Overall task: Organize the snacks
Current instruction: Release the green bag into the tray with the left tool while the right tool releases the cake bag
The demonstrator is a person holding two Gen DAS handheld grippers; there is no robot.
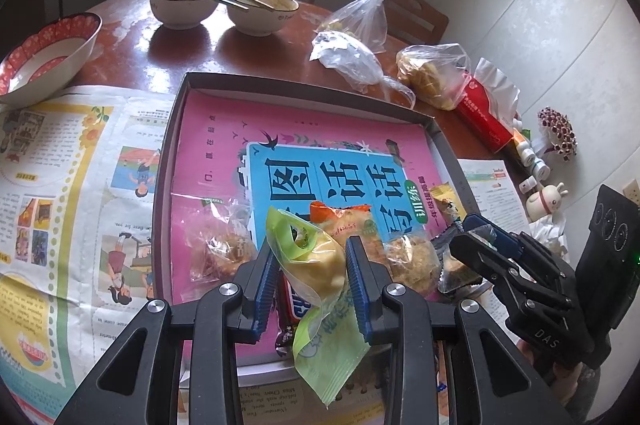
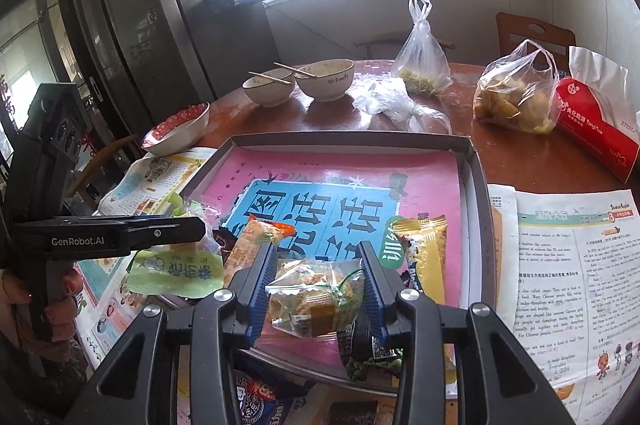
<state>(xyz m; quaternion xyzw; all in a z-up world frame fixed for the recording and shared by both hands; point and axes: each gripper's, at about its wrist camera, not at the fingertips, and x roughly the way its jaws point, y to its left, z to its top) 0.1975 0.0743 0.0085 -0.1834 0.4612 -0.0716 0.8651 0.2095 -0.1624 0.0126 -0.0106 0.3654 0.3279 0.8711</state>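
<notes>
From the left wrist view, the left gripper is clamped on a green-and-yellow snack packet, its blue pads pressing either side of the packet's yellow middle while the green tail hangs below the fingers. It is held above the near end of a shallow tray lined with a pink and blue book cover, with an orange packet and clear-wrapped pastries just beyond the fingertips. The right gripper shows at the right edge, over the tray's near right corner. From the right wrist view, the right gripper is closed on a clear-wrapped pastry (crumbly, golden-brown), held between its pads above the tray, near a yellow packet. The left gripper reaches in from the left, the green packet hanging beneath it.
</notes>
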